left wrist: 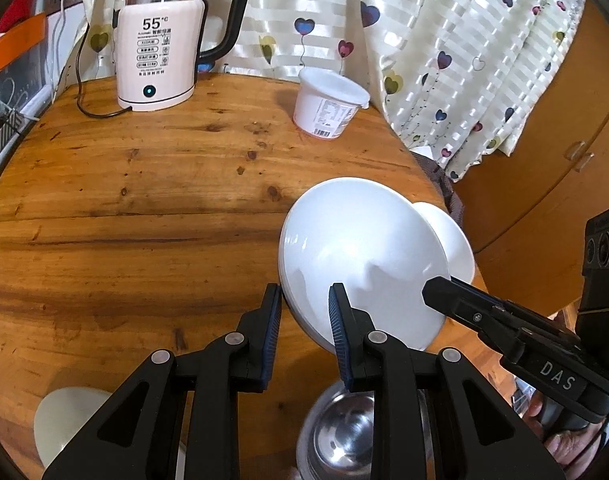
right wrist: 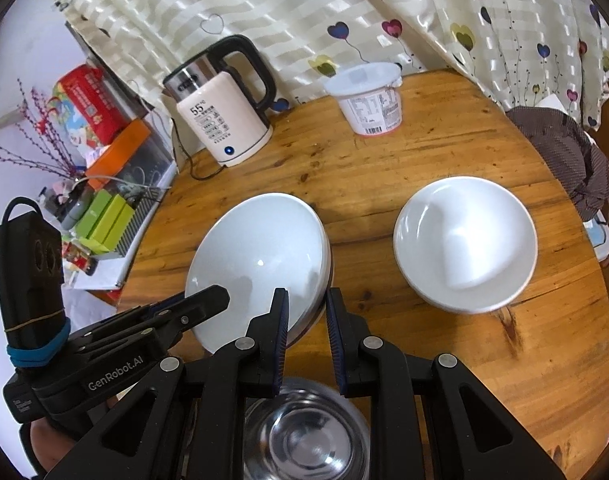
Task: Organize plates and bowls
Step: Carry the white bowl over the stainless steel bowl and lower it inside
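While tilted above table, white bowl (left wrist: 356,252) rim pinched between both fingers pairs (opposite edges).

Round wooden table (right wrist: 444,152), kettle (right wrist: 224,120) and lidded tub (right wrist: 370,100) at back, white bowl (right wrist: 466,244) right

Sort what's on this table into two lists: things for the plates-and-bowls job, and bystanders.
Job:
- white plate, tilted, gripped at its rim by both grippers
- white bowls, on the table
- steel bowl, below the grippers
- pale dish, near edge

Bystanders:
- kettle
- lidded tub
- curtain
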Motion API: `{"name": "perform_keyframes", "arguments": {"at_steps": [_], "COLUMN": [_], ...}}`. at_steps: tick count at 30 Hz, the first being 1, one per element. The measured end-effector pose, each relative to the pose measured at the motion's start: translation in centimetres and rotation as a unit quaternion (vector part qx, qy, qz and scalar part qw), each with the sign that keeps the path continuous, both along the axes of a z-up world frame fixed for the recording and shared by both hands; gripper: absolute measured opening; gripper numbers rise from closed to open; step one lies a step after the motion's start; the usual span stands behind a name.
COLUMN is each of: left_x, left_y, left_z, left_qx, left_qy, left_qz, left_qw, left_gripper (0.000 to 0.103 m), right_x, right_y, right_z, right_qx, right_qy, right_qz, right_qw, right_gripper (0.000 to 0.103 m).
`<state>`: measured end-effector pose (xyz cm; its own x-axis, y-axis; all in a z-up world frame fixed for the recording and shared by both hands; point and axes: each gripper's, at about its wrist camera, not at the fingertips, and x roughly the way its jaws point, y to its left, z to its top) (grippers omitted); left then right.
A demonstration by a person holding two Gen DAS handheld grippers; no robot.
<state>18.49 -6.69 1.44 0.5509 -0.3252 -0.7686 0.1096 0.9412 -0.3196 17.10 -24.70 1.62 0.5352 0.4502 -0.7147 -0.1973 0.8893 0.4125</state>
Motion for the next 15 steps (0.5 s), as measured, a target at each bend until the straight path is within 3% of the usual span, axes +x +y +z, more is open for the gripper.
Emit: {"name": "perform_keyframes", "arguments": {"at_steps": [15], "left_x": [-4.4], "left_y": [-0.6], "left_z": [1.8], "left_qx": [0.003], "left_qy": [-0.017], "left_qz": [-0.009], "left_qw": [0.9998], "left_gripper": [0.025], "right_x": [-4.8], "right_y": [-0.1], "right_z": [1.9], "right_qx": [-0.001], "right_qy": [-0.017], "right_qz": [-0.005], "right_qw": [1.000], "right_gripper": [0.019]}}
